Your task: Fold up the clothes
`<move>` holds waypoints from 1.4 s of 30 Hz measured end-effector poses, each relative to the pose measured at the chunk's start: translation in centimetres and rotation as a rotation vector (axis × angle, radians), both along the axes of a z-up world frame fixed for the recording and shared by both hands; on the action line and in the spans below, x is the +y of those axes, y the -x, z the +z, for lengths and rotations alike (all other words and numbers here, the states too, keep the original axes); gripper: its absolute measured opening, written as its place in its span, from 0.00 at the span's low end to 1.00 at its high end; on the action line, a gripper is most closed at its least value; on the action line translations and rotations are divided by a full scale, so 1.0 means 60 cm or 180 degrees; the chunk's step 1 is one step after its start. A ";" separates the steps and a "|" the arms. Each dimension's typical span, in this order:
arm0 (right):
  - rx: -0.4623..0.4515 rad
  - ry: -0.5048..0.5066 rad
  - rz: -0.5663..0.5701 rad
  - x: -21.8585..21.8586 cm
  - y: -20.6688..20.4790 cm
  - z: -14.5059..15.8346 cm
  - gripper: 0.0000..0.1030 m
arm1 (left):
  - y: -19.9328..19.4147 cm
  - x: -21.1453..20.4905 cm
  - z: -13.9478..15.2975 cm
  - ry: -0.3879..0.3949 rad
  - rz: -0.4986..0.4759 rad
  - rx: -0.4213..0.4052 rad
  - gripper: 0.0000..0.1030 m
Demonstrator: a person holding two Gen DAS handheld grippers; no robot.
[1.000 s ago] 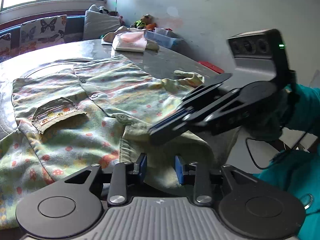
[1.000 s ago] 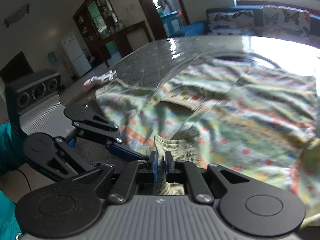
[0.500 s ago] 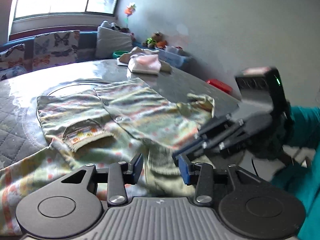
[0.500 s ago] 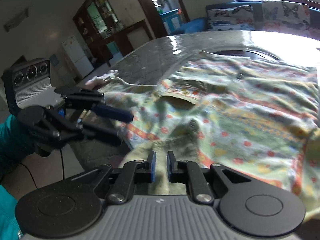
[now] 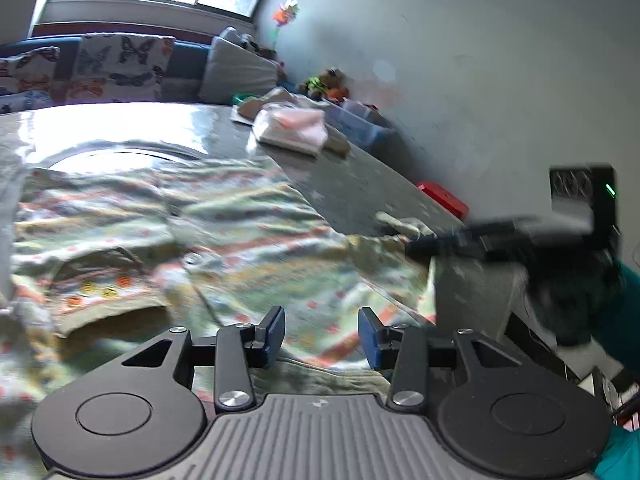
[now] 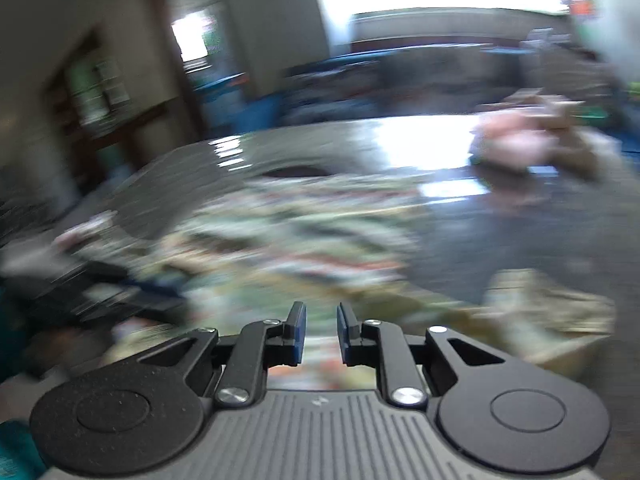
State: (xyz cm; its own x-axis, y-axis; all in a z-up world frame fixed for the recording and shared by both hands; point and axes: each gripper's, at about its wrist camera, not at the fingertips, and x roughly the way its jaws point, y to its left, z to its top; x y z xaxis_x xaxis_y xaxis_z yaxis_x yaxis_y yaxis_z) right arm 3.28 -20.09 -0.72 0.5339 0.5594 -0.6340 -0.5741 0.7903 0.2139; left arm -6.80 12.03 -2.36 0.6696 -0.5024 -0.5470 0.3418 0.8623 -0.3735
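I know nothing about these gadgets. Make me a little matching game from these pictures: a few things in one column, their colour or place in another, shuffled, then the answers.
Things:
1. shirt
2. folded clothes
3. flat box
4. finger pads of the left gripper

Colour or place:
A. red, near the table's wall-side edge
B. blue
C. pale pink and white, at the far side of the table
D. pale green with orange-red dots, spread out flat

Pairs: 1-D, 2-C, 3-A, 4-B

No readable text, labels or numbers anywhere; right wrist view perhaps too blurred.
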 end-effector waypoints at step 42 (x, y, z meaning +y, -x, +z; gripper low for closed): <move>-0.0233 0.0527 -0.1891 -0.207 -0.014 -0.030 0.10 | -0.001 -0.049 -0.029 -0.0152 -0.0257 0.0168 0.53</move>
